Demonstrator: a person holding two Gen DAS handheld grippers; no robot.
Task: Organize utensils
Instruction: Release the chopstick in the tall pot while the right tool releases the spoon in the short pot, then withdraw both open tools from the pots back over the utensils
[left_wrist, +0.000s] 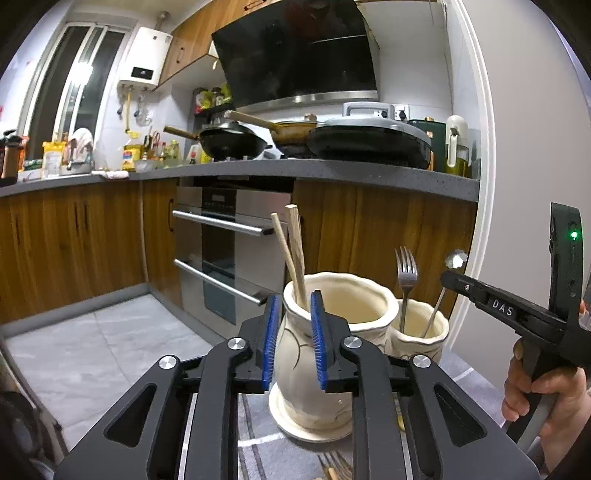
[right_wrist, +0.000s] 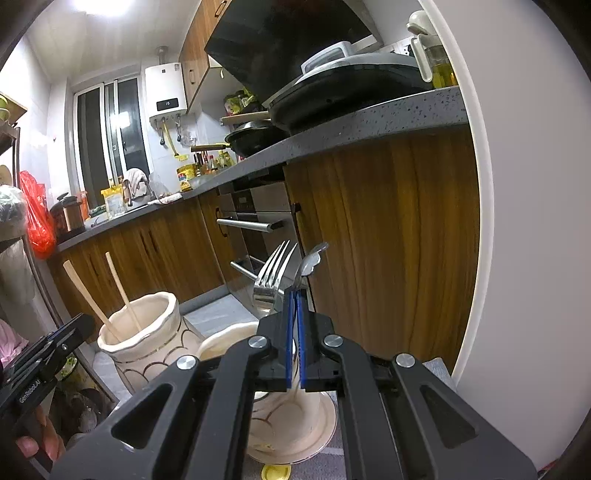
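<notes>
Left gripper (left_wrist: 291, 341): your blue-padded jaws stand apart, straddling the near-left rim of the large vase (left_wrist: 325, 354); one pad sits outside the wall, the other over the mouth, and whether they touch the rim cannot be told.
Right gripper (right_wrist: 294, 339): your jaws are pinched nearly together on the thin handle of the spoon (right_wrist: 310, 260), whose bowl rises above the fingertips.
Large vase: cream ceramic with dark curved lines, upright on a pale saucer (left_wrist: 295, 428) on a grey patterned cloth (left_wrist: 266, 443).
Chopsticks (left_wrist: 291, 254): two wooden sticks stand in the large vase, leaning against its left inner wall.
Small vase (left_wrist: 421, 332): cream, just right of the large one and touching or nearly so.
Fork (left_wrist: 405, 275): upright in the small vase, tines up, left of the spoon's handle.
Loose utensils: fork tines (left_wrist: 338, 467) lie on the cloth at the near edge.
Far: wooden cabinets, a steel oven (left_wrist: 225, 254), and a grey worktop (left_wrist: 332, 171) carrying pans (left_wrist: 236, 142).
</notes>
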